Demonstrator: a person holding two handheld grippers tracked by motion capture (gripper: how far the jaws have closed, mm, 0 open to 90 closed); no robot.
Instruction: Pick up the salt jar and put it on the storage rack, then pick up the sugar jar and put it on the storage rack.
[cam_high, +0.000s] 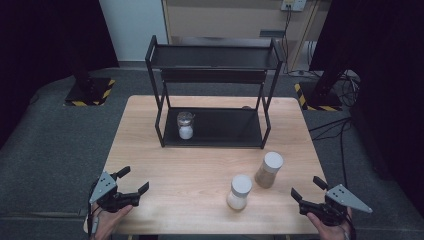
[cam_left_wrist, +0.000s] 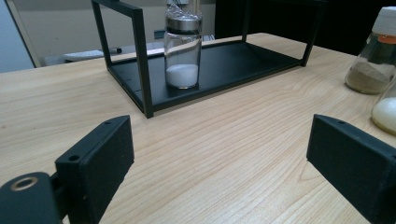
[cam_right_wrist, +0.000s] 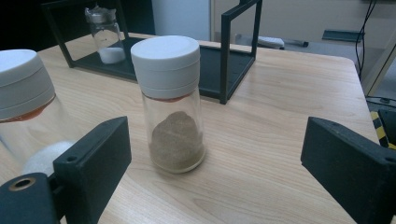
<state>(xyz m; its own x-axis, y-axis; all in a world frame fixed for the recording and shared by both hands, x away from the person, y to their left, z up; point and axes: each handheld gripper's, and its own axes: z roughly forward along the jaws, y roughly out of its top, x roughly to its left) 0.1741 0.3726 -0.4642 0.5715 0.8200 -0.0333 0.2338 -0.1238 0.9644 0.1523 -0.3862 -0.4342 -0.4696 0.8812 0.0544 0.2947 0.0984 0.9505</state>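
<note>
A black two-tier rack (cam_high: 215, 135) stands at the back middle of the wooden table. On its lower shelf, at the left, sits a glass jar with a metal lid and white powder (cam_high: 185, 125) (cam_left_wrist: 182, 49) (cam_right_wrist: 106, 35). Two white-capped glass jars stand on the table in front: one with brown powder (cam_high: 269, 169) (cam_right_wrist: 173, 105) (cam_left_wrist: 376, 53), one with white powder (cam_high: 239, 192) (cam_right_wrist: 25, 109) (cam_left_wrist: 385, 112). My left gripper (cam_high: 133, 181) (cam_left_wrist: 219, 163) is open near the front left corner. At the front right, my right gripper (cam_high: 308, 189) (cam_right_wrist: 215, 163) is open, with the brown-powder jar just ahead of its jaws.
The wooden table (cam_high: 175, 175) has bare surface between the rack and the front edge on the left. Grey floor surrounds it, with cables (cam_high: 340, 125) at the right and black stands with yellow-striped bases (cam_high: 90, 92) behind.
</note>
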